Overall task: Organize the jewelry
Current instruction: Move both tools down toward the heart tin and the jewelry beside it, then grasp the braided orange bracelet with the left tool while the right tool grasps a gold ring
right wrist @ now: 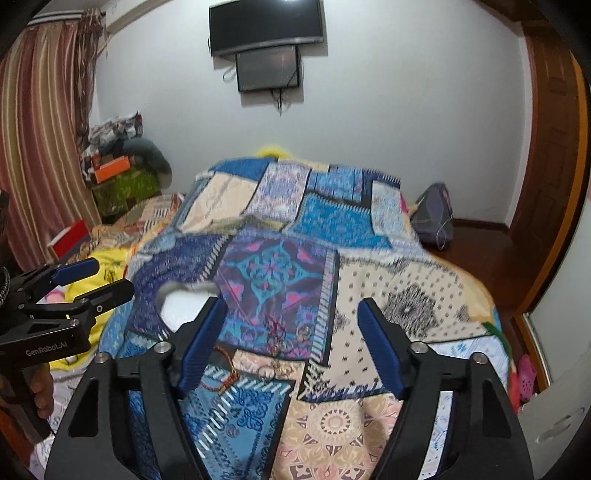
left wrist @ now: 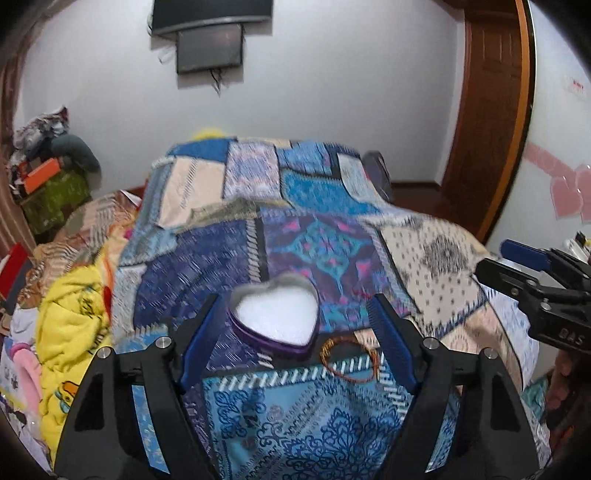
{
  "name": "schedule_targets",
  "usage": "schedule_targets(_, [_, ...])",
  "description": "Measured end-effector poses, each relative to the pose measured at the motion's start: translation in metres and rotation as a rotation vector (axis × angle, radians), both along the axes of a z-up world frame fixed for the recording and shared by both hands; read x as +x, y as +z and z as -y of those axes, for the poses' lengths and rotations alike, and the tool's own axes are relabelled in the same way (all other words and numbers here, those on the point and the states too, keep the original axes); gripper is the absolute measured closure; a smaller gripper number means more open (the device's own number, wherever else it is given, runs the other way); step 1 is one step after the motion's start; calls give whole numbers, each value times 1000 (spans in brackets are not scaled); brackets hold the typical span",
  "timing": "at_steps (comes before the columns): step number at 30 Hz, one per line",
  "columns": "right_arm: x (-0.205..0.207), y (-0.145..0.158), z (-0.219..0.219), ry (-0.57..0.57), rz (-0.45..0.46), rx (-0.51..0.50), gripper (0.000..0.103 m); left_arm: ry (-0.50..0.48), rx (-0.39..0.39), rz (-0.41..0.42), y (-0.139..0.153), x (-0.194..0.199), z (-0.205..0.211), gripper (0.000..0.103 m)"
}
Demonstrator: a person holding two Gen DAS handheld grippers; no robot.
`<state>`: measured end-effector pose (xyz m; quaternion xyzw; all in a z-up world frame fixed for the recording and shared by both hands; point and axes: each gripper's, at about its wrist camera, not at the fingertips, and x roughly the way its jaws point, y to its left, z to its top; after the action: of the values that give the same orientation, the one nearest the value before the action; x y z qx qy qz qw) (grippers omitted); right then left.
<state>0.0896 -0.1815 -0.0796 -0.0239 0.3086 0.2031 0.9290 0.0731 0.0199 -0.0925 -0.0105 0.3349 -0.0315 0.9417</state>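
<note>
Jewelry lies on a bed spread with a patchwork cover, the largest thing in view, which fills the middle of both pictures. Behind it a white wall carries a dark screen, and striped curtains hang at the far left of the right wrist view.

Left tongs hang over the near part of the cover, jaws apart with nothing pressed between the blue pads. Right tongs likewise stand released and empty, off to the right of the left pair.

A heart box, purple-walled with white lining, sits open on the cover between the left tongs' pads. Just beside its right corner lies a bracelet, a thin orange-brown ring flat on the cloth. In the right wrist view some smaller pieces, too blurred to name, rest between the right tongs' fingers.
</note>
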Motion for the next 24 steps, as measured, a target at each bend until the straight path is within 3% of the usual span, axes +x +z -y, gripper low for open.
schedule_targets(7, [19,-40,2,39,-139,-20,54,-101,-3,-145,-39,22,15,42])
schedule_targets(9, [23,-48,4,55,-181,-8,54,-138,-24,-195,-51,27,18,44])
schedule_targets(14, [28,-65,2,95,-238,-13,54,-180,-46,-301,-76,37,22,64])
schedule_targets(21, [32,-82,-11,176,-303,-15,54,-177,-97,-354,-94,43,15,74])
schedule_targets(24, [36,-92,-15,201,-350,-2,60,-171,-120,-351,-95,45,12,75])
